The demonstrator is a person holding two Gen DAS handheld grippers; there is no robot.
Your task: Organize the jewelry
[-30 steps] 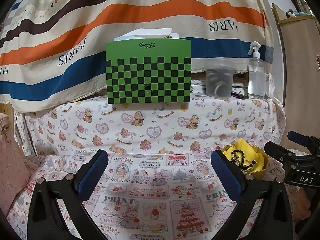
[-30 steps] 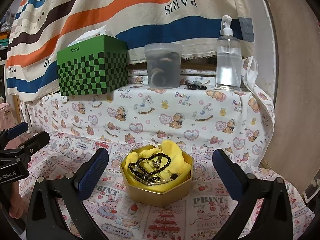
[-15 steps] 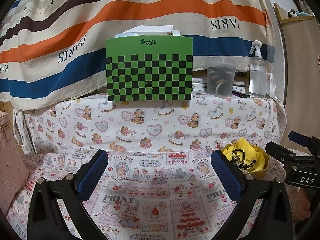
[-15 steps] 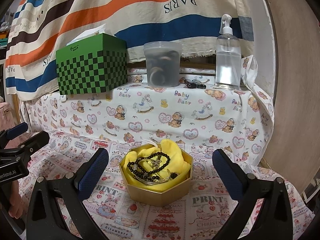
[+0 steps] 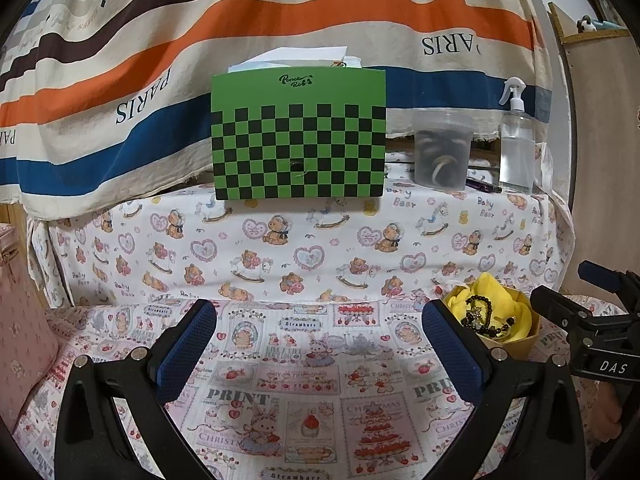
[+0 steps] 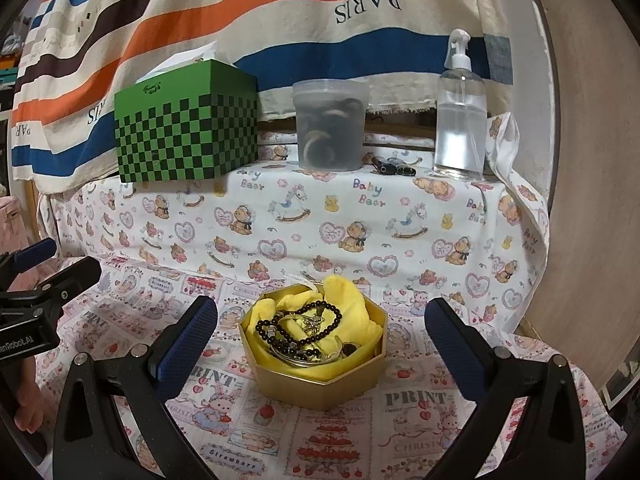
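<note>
The gold box [image 6: 320, 372] sits on the cloth [image 6: 224, 420] between and just beyond the spread fingers of the right gripper [image 6: 320, 344], touching neither blue pad [image 6: 188, 344]. That gripper holds nothing. In the left wrist view the same box [image 5: 516, 344] lies off to the right, partly behind the right finger of the left gripper [image 5: 320, 344], whose fingers are also wide apart and empty over bare cloth. The other tool's black frame shows at the edge of each view.

The low surface is covered by a pink-and-white printed cloth with strawberries and "PRINT" labels. Behind it rises a step [image 6: 320, 216] draped in a bear-and-heart print. A striped sheet [image 6: 248, 12], orange, blue, brown and cream with "PARIS" lettering, hangs across the back. A pale wall shows at far right.

The box is octagonal, lined with yellow fabric [image 6: 352, 308]. On the fabric lies a black bead strand [image 6: 304, 322] with a small metal charm, and below it what seem to be silver bangles [image 6: 312, 356], tangled and hard to separate. On the step stand a green checkered box [image 6: 188, 140] with white paper sticking out of its top, a cloudy tub [image 6: 330, 124] with dark rings inside, and a clear spray bottle [image 6: 460, 116]. Small dark items lie between tub and bottle.
</note>
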